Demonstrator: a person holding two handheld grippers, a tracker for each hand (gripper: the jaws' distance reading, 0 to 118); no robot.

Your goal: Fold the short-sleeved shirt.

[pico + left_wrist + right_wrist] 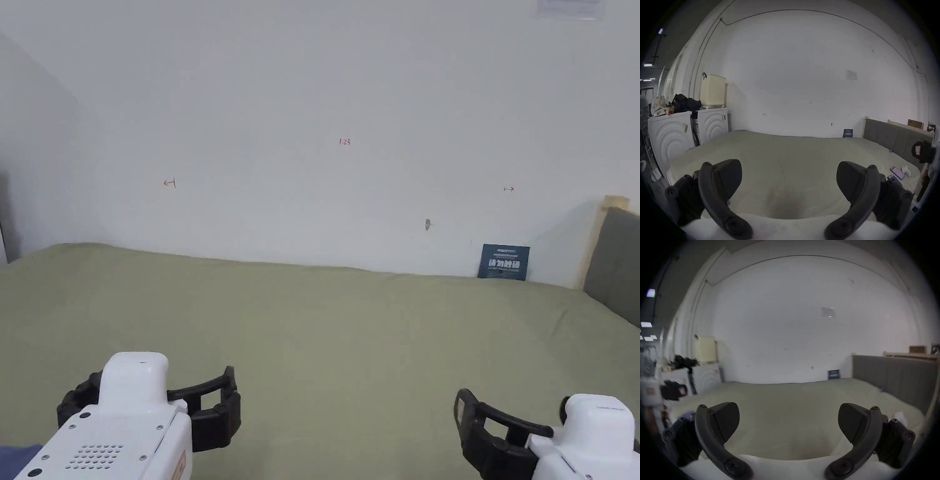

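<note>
Olive-green sheet covers the bed; both tools hover above its near edge.
Left tool and right tool have jaws spread wide, holding nothing; the shirt's place cannot be told.

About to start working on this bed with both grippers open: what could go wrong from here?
1. Two phones and a small white object lie at the bed's right edge by the headboard; a wide sweep of the right gripper might knock them off.
2. No shirt lies on the green sheet ahead of the left gripper; shutting now would likely pinch only the sheet.
</note>
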